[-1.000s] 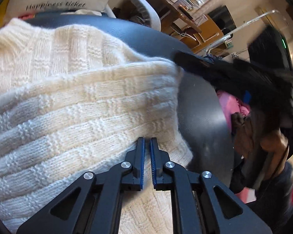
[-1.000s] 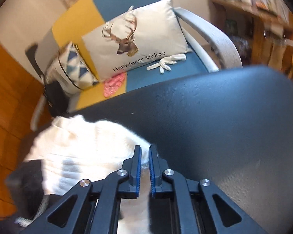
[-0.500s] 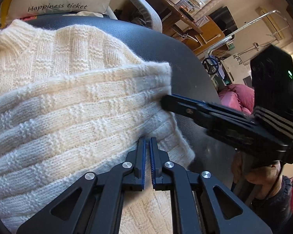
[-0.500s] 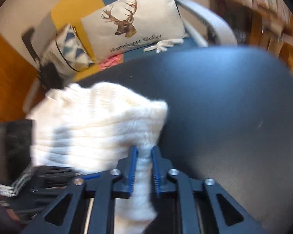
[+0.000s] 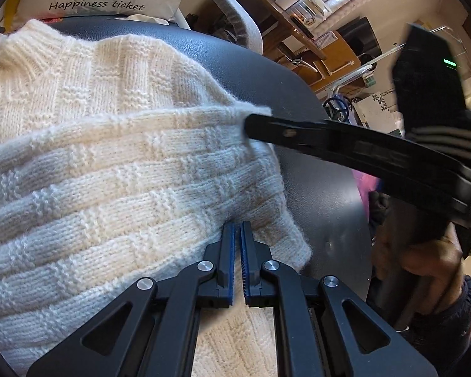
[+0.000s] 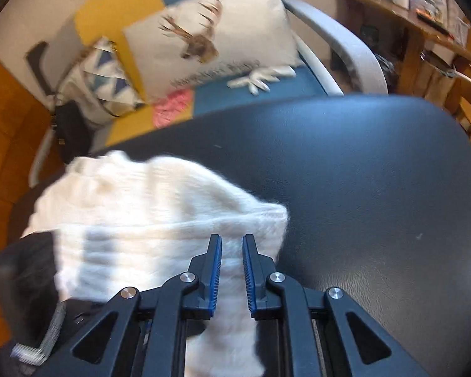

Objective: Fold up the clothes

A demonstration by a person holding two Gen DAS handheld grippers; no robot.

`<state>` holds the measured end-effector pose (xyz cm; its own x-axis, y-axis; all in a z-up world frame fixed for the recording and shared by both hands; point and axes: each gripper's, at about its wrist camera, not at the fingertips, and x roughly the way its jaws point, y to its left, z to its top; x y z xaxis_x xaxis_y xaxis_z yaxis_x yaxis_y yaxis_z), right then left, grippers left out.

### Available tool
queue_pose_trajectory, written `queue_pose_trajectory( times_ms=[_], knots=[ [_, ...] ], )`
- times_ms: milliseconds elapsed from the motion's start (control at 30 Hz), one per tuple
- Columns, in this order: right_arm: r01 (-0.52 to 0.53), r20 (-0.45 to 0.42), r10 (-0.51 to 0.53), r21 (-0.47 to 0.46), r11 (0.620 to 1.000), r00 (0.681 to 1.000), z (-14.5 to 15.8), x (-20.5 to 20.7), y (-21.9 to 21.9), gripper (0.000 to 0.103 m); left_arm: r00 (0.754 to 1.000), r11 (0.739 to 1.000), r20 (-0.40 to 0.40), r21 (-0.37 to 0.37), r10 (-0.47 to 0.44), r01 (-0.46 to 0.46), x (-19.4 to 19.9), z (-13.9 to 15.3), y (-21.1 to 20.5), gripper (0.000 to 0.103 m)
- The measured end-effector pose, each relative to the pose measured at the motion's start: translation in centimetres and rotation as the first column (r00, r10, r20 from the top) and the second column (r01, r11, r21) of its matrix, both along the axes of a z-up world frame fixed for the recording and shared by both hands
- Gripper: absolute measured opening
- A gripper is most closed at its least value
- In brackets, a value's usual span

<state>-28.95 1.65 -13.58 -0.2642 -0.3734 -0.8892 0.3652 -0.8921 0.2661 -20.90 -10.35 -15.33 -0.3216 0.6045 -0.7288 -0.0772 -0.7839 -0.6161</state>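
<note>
A cream knitted sweater (image 5: 110, 157) lies folded on a dark round table (image 5: 323, 207). My left gripper (image 5: 238, 229) is shut at the near hem of the top folded layer, its fingers almost touching. My right gripper (image 5: 251, 125) reaches in from the right to the far corner of that fold, held by a person's hand (image 5: 430, 251). In the right wrist view the sweater (image 6: 160, 220) is blurred and covers the left part of the table (image 6: 361, 188). There the right gripper (image 6: 231, 242) stands slightly open, with a strip of sweater between its fingers.
Behind the table is a blue and yellow sofa with a deer pillow (image 6: 216, 40), a patterned cushion (image 6: 100, 75), a white glove (image 6: 260, 78) and a pink item (image 6: 172, 106). A cluttered wooden shelf (image 6: 424, 15) stands at the back right. The table's right half shows bare dark surface.
The right gripper swept in from the right to the fold's far corner, and its jaws have widened. More of the sweater now shows in its view. The left gripper stayed put.
</note>
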Motion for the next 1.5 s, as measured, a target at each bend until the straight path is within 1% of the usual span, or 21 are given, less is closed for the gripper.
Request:
queue_pose_trajectory(
  times_ms=[100, 200, 233, 300, 400, 433, 467, 600, 667, 733, 800, 867, 933, 967, 1000, 1067, 1133, 1200, 1300, 1367, 1500],
  knots=[
    [0.04, 0.03, -0.038, -0.062, 0.997, 0.999, 0.1, 0.0, 0.7, 0.012, 1.0, 1.0, 0.002, 0.012, 0.022, -0.022, 0.4, 0.9, -1.0, 0.006],
    [0.006, -0.019, -0.007, -0.084, 0.996, 1.0, 1.8, 1.6, 1.0, 0.014, 0.994, 0.995, -0.031, 0.005, 0.103, -0.103, 0.9, 2.0, -4.2, 0.008],
    [-0.024, -0.034, 0.022, -0.062, 0.998, 0.999, 1.6, 2.6, 0.7, 0.014, 0.991, 0.991, -0.028, -0.01, 0.133, -0.133, 0.9, 2.0, -5.4, 0.008],
    [-0.082, -0.079, 0.084, 0.038, 0.996, 0.993, 0.9, 3.9, -0.9, 0.015, 0.981, 0.98, -0.023, -0.042, 0.192, -0.193, 1.0, 2.1, -7.8, 0.008],
    [-0.101, -0.162, 0.135, 0.203, 0.974, 0.977, -0.9, 4.3, -2.6, 0.015, 0.96, 0.956, -0.02, -0.089, 0.278, -0.279, 1.1, 2.2, -11.5, 0.008],
    [-0.103, -0.175, 0.146, 0.235, 0.967, 0.974, -1.3, 4.4, -2.8, 0.015, 0.959, 0.955, -0.01, -0.096, 0.282, -0.282, 1.3, 1.9, -12.2, 0.008],
    [-0.102, -0.17, 0.142, 0.225, 0.969, 0.975, -1.4, 4.5, -2.7, 0.015, 0.96, 0.957, -0.002, -0.073, 0.282, -0.281, 1.3, 1.8, -12.8, 0.008],
    [-0.081, -0.175, 0.1, 0.111, 0.991, 0.979, 0.9, 4.6, -1.7, 0.015, 0.957, 0.956, -0.02, -0.054, 0.288, -0.289, 1.8, 2.5, -12.9, 0.008],
    [-0.104, -0.172, 0.119, 0.098, 0.99, 0.978, 1.3, 4.2, -2.7, 0.015, 0.961, 0.957, -0.048, -0.089, 0.271, -0.275, 1.9, 3.0, -12.4, 0.008],
    [-0.13, -0.151, 0.151, 0.138, 0.982, 0.977, 0.5, 3.6, -4.2, 0.015, 0.96, 0.949, -0.056, -0.142, 0.276, -0.281, 2.1, 2.7, -12.9, 0.008],
    [-0.155, -0.11, 0.18, 0.2, 0.967, 0.978, -0.7, 3.0, -5.4, 0.015, 0.957, 0.949, -0.034, -0.122, 0.289, -0.291, 2.2, 2.3, -13.6, 0.008],
    [-0.152, -0.126, 0.178, 0.192, 0.97, 0.976, -0.1, 3.1, -5.2, 0.015, 0.95, 0.942, -0.041, -0.12, 0.311, -0.314, 3.1, 2.6, -14.6, 0.009],
    [-0.125, -0.134, 0.147, 0.155, 0.98, 0.98, 1.0, 4.1, -4.0, 0.017, 0.943, 0.932, -0.067, -0.144, 0.327, -0.333, 4.3, 3.0, -15.7, 0.014],
    [-0.114, -0.143, 0.134, 0.138, 0.984, 0.981, 1.6, 4.7, -3.2, 0.023, 0.939, 0.926, -0.08, -0.156, 0.335, -0.343, 4.9, 3.2, -16.3, 0.019],
    [-0.105, -0.15, 0.122, 0.12, 0.987, 0.981, 2.0, 5.4, -2.5, 0.024, 0.935, 0.92, -0.093, -0.168, 0.342, -0.353, 5.5, 3.5, -16.8, 0.023],
    [-0.105, -0.141, 0.115, 0.073, 0.992, 0.983, 2.1, 7.1, -1.5, 0.024, 0.927, 0.908, -0.119, -0.191, 0.356, -0.373, 6.8, 3.9, -17.9, 0.037],
    [-0.101, -0.145, 0.11, 0.068, 0.993, 0.983, 1.2, 8.2, -0.9, 0.025, 0.918, 0.894, -0.145, -0.213, 0.369, -0.393, 8.0, 4.3, -18.9, 0.039],
    [-0.11, -0.168, 0.121, 0.073, 0.991, 0.978, 0.4, 9.2, -0.9, 0.026, 0.912, 0.883, -0.124, -0.228, 0.391, -0.409, 8.4, 3.4, -20.1, 0.038],
    [-0.101, -0.195, 0.113, 0.07, 0.992, 0.974, -1.1, 9.4, -1.1, 0.028, 0.911, 0.883, -0.14, -0.228, 0.388, -0.411, 9.1, 3.4, -20.5, 0.038],
    [-0.089, -0.211, 0.1, 0.061, 0.994, 0.972, -0.9, 9.9, -1.0, 0.029, 0.904, 0.878, -0.163, -0.221, 0.396, -0.425, 9.8, 4.2, -20.3, 0.039],
    [-0.072, -0.228, 0.082, 0.052, 0.996, 0.97, 0.9, 11.6, -1.2, 0.033, 0.89, 0.858, -0.238, -0.259, 0.388, -0.443, 12.0, 6.1, -19.6, 0.039]
  ],
)
